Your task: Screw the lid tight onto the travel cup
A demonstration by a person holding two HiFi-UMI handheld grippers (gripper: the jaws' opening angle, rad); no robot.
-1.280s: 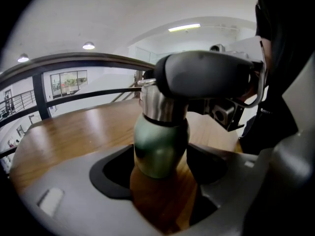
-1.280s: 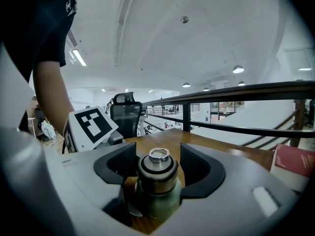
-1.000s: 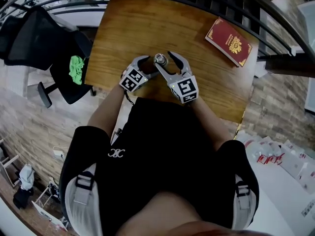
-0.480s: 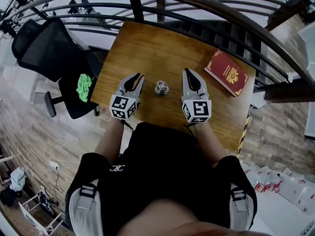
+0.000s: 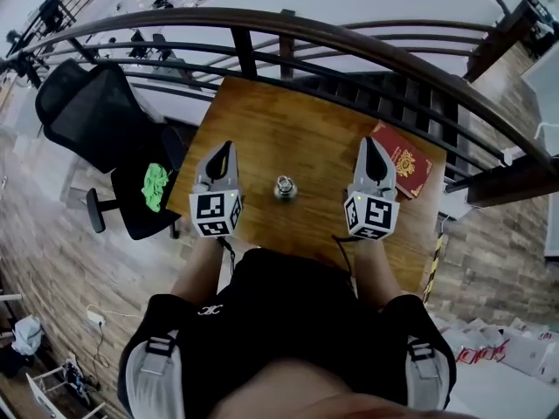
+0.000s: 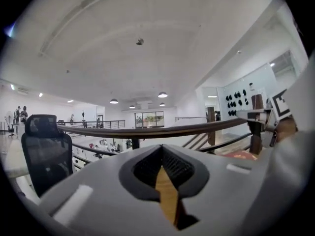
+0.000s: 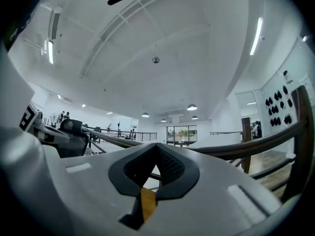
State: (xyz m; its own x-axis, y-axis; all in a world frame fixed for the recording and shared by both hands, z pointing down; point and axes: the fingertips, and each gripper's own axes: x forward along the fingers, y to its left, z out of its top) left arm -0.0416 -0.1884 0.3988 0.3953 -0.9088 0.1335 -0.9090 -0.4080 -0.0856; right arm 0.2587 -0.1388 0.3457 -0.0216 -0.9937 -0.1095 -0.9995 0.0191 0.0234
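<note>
A dark curved railing [image 5: 349, 42] sweeps across the top of the head view, with an open hall floor far below it. Just inside the railing stands a wooden table [image 5: 288, 120], its grain a warm honey brown. The person, dressed in black, sits at the table's near edge, both forearms reaching onto it. A black office chair [image 5: 96, 116] stands beside the table on the left.

The left gripper [image 5: 224, 147] rests over the left side of the table and the right gripper [image 5: 371, 142] over the right side, well apart, both pointing away from the person. Each carries a cube with black and white square markers at its rear. In each gripper view the two grey jaws are pressed together with nothing between them, and only a sliver of table shows beneath.

A red booklet [image 5: 403, 168] with a gold emblem lies at the table's right edge, just beside the right gripper. A bright green cloth [image 5: 155, 186] lies on the chair's seat.

The travel cup [image 5: 285, 187] stands on the table between the two grippers, touched by neither, seen from above as a small round silvery top.
</note>
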